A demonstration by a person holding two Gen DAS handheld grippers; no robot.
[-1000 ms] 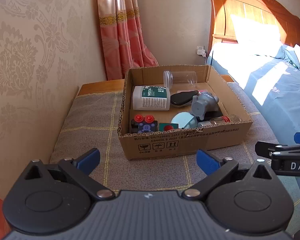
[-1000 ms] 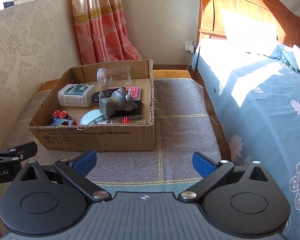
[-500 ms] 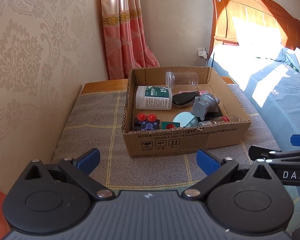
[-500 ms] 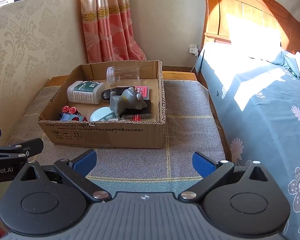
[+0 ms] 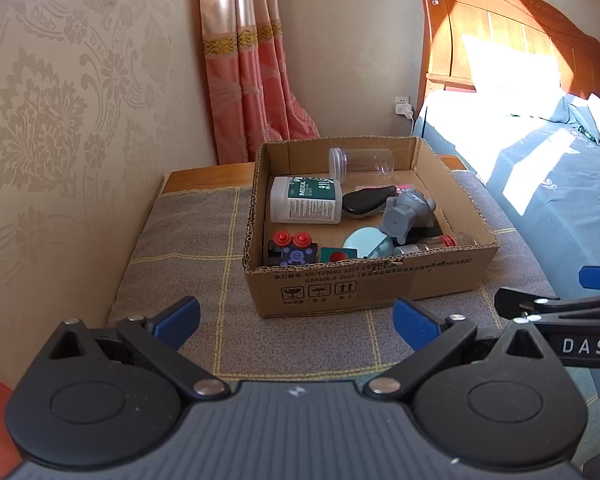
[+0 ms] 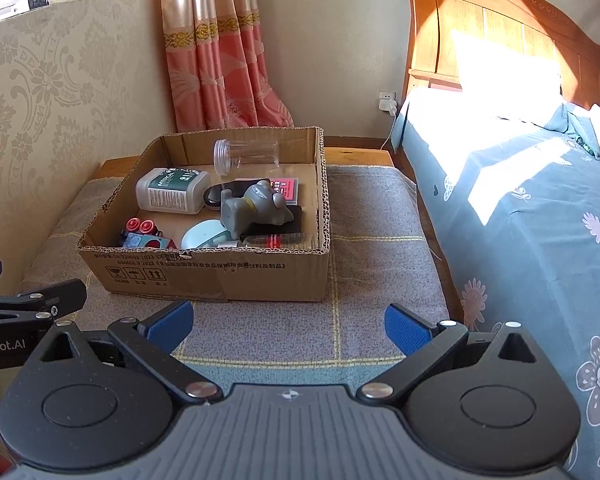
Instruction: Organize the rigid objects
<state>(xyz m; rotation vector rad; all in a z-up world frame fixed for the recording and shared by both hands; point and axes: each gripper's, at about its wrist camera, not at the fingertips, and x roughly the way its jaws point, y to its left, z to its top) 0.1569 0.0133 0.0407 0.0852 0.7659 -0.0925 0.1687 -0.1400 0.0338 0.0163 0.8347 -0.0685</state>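
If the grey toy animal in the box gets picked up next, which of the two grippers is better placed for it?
Probably the right gripper. The grey toy animal lies in the right half of the cardboard box, almost straight ahead of it. From the left gripper it sits off to the right. Both are open and empty.

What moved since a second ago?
Only the two grippers moved: both drifted back a little from the cardboard box, which looks slightly farther away. Left gripper and right gripper stay open, holding nothing. The things in the box lie as before.
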